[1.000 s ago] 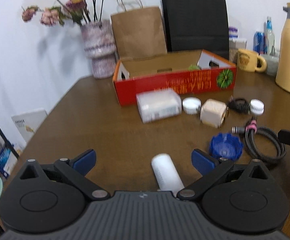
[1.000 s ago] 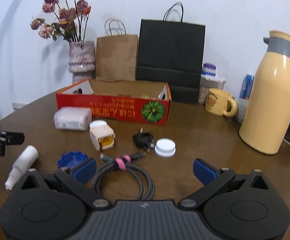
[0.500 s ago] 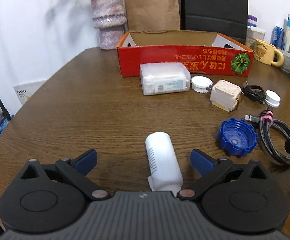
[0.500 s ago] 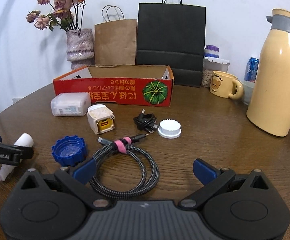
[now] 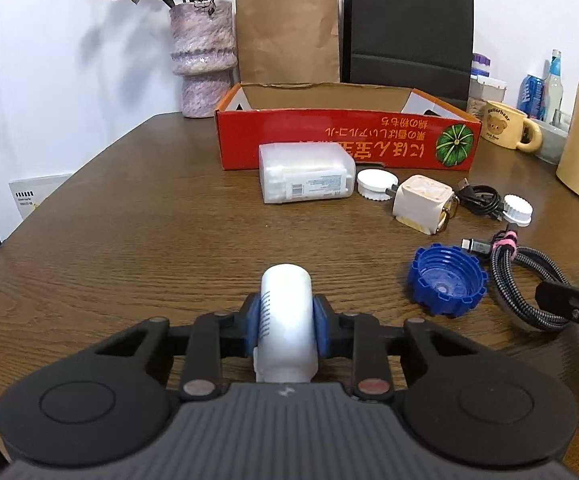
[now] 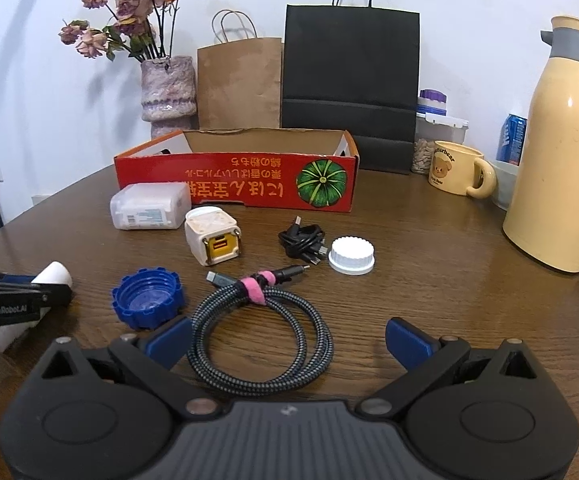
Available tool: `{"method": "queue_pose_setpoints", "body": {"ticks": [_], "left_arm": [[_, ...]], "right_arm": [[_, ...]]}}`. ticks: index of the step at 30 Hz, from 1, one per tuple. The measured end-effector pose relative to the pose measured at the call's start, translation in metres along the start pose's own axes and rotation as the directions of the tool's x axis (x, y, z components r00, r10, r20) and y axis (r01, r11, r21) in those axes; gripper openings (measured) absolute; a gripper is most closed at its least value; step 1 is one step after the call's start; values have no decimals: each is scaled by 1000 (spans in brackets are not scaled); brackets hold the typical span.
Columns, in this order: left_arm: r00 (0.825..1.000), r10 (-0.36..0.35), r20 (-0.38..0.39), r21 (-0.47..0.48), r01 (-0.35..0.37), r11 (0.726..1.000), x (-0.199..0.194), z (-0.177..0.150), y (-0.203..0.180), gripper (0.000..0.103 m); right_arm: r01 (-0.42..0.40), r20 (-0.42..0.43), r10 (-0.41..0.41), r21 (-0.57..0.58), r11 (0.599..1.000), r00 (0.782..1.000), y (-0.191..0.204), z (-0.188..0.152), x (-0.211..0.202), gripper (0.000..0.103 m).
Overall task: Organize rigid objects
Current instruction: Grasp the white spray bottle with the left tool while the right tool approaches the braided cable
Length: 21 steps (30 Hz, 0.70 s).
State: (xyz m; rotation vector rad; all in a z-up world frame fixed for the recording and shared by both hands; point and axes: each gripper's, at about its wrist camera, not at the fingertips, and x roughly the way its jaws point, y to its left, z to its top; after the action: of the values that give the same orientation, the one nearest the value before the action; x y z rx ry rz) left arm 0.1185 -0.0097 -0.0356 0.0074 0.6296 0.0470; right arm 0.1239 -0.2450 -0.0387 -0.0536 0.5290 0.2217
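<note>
A white cylindrical bottle (image 5: 285,292) lies on the brown table (image 5: 129,240), its base pointing away from me. My left gripper (image 5: 285,320) is closing on it, and the blue pads (image 5: 251,322) press its two sides. In the right wrist view the bottle (image 6: 55,274) shows at the far left, in the left gripper (image 6: 29,296). My right gripper (image 6: 287,334) stands open low over a coiled braided cable (image 6: 261,340), gripping nothing. The red cardboard box (image 5: 345,140) stands open-topped at the back.
A blue cap (image 5: 445,280), a clear plastic case (image 5: 305,178), a cream charger (image 5: 423,204), two white caps (image 5: 375,184) (image 5: 518,210) and a black cable (image 5: 479,196) lie ahead of the box. A vase (image 5: 203,56), paper bags, a mug (image 6: 455,172) and a thermos (image 6: 561,152) line the back and right.
The left jaws went from wide open to closed on the white bottle, and that gripper sank toward the table. The right gripper stayed open and hardly moved.
</note>
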Motion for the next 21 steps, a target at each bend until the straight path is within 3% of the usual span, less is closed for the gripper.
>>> {"method": "queue_pose_setpoints", "body": {"ticks": [10, 21], "left_arm": [[1000, -7, 30, -16, 8, 1000, -5, 0, 4, 29], [999, -4, 40, -18, 5, 1000, -7, 0, 5, 29]], "right_arm": [[-1, -21, 0, -36, 999, 1000, 8, 1, 3, 103], [-1, -134, 0, -5, 1000, 991, 4, 1, 25, 103]]}}
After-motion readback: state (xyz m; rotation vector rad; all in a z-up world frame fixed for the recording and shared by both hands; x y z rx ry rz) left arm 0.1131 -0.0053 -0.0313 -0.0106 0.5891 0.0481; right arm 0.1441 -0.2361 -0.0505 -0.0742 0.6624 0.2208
